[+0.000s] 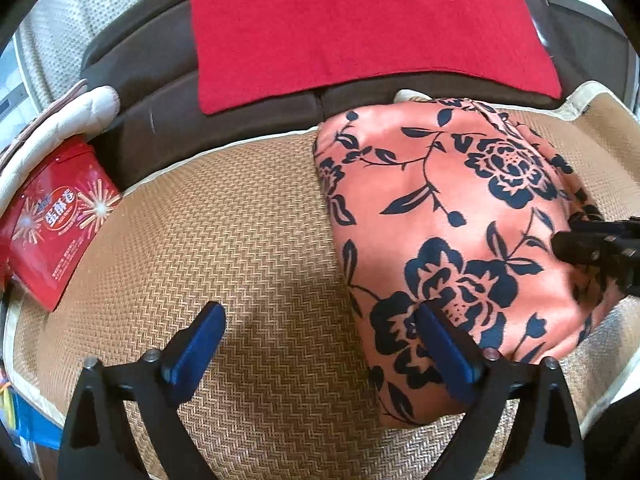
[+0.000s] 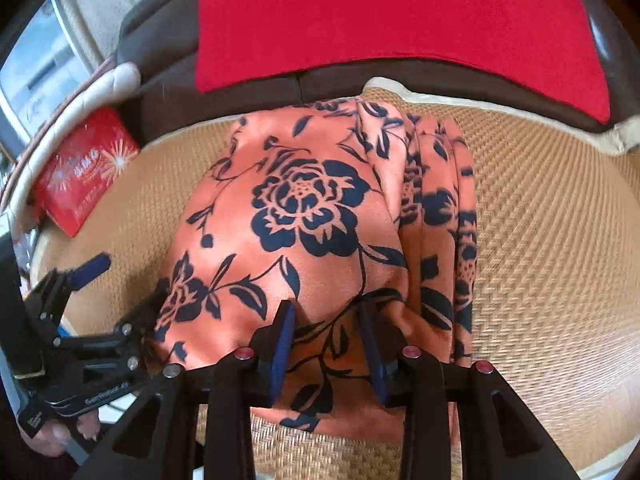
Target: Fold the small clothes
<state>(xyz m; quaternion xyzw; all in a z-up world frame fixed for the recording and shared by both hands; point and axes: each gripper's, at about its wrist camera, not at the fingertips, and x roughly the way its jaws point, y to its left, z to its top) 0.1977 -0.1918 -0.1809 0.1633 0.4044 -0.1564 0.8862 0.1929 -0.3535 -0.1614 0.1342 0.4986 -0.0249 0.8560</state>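
Note:
A folded orange garment with a dark blue flower print (image 1: 448, 216) lies on a woven straw mat (image 1: 240, 240). My left gripper (image 1: 320, 332) is open at the garment's left edge, its right finger resting on the cloth, its left finger over the bare mat. My right gripper (image 2: 328, 328) has its jaws partly open around a raised fold of the garment (image 2: 304, 216) at its near edge. The left gripper also shows in the right wrist view (image 2: 116, 284), and the right gripper shows at the right edge of the left wrist view (image 1: 592, 244).
A red cloth (image 1: 360, 24) lies on the dark brown sofa back (image 1: 152, 120) behind the mat. A red tin box (image 1: 52, 220) stands at the left edge of the mat, beside a cream cushion (image 1: 80, 108).

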